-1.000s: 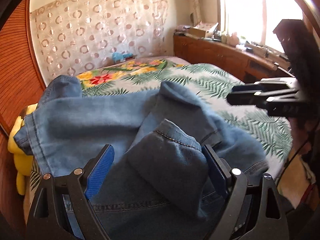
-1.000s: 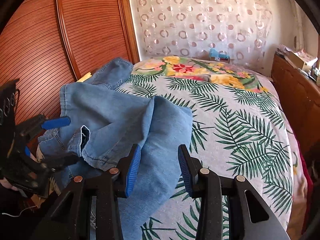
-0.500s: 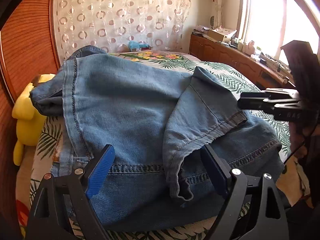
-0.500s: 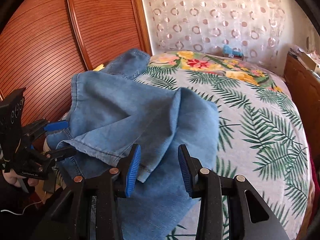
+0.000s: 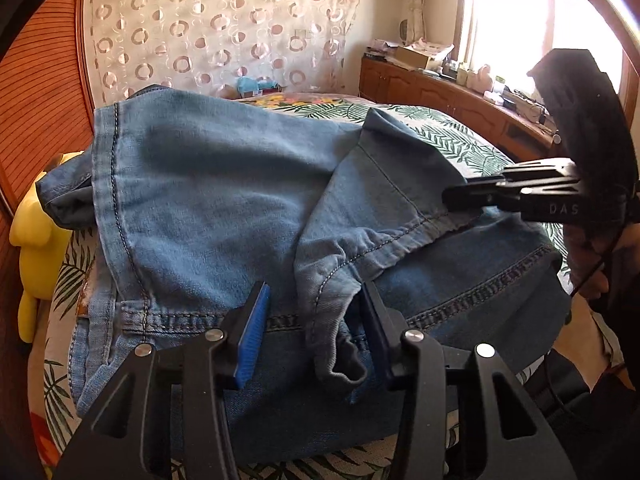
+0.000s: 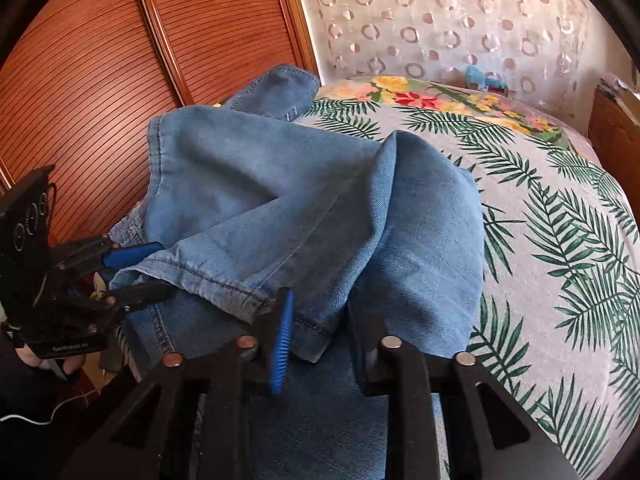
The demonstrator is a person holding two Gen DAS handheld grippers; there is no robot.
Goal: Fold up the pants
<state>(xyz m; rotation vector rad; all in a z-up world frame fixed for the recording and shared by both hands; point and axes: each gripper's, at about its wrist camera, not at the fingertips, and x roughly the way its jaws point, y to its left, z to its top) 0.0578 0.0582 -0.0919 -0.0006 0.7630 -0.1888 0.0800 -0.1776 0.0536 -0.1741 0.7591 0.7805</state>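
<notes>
Blue denim pants (image 5: 208,200) lie folded over on the palm-leaf bedspread (image 6: 560,240), a leg hem (image 5: 384,236) resting across the waistband. My left gripper (image 5: 312,320) is open, its jaws astride the bunched end of the hem, not clamped. My right gripper (image 6: 320,320) is open over the other end of the same hem (image 6: 248,292), blue pad beside the cloth. Each gripper shows in the other's view: the right one (image 5: 520,196) at the pants' right edge, the left one (image 6: 132,272) at the left edge.
A yellow plush toy (image 5: 36,240) sits at the bed's left side by the wooden slatted wardrobe (image 6: 100,80). A wooden dresser (image 5: 460,96) with clutter stands under the window. A circle-patterned curtain (image 5: 220,32) hangs behind the bed.
The lifted pant leg has come down onto the waistband and both grippers have lowered with it. The left gripper's jaws have narrowed; the cloth now lies loose between both pairs of jaws.
</notes>
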